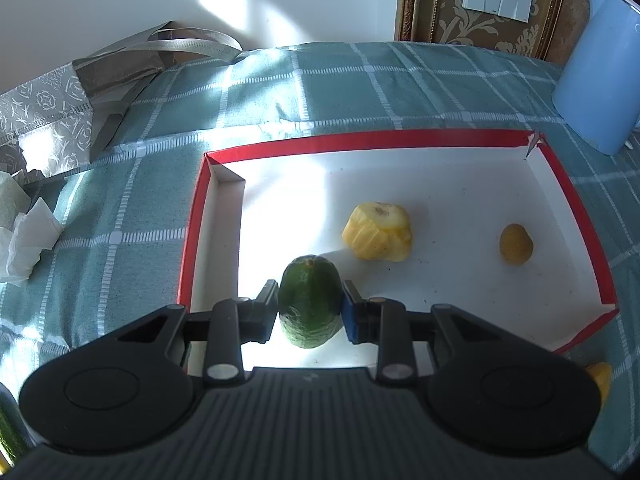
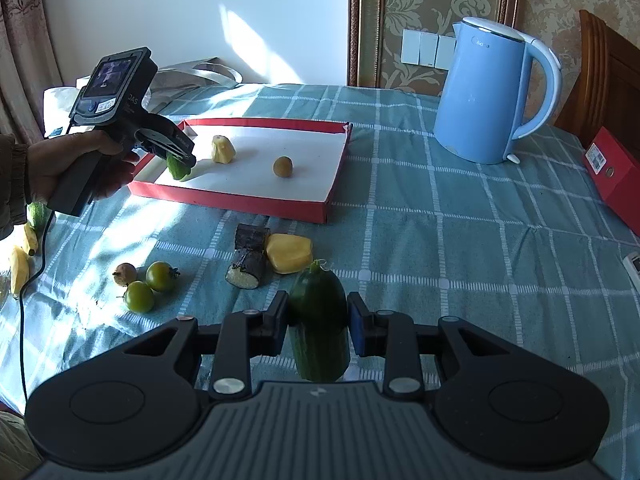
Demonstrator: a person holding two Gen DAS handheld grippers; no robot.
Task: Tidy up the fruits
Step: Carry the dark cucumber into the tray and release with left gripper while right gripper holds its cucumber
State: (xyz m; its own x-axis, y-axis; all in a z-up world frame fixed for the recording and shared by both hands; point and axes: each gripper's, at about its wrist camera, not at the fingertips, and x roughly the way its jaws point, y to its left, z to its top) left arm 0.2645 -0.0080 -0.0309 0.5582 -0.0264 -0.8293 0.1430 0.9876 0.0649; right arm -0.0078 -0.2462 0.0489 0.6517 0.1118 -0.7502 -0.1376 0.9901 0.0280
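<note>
Your left hand-held gripper is clenched on a short green cucumber piece, and it holds this piece low over the near left part of the red tray. This is probably because the tray is where the fruits are collected: a peeled yellow chunk and a small brownish round fruit already lie on its white floor, well apart from each other. I cannot tell if the piece already touches the floor.

Your right hand-held gripper grasps a second, darker cucumber piece across its middle, above the tabletop and in front of the tray. I judge it is waiting for its turn. Several things are not yet sorted on the cloth: two green tomatoes, a yellow block and two dark cut stalks.

The tabletop is covered with a green checked cloth, with strong sunlight on its left side. A blue kettle stands to the right of the tray, before a wall with patterned wallpaper.
</note>
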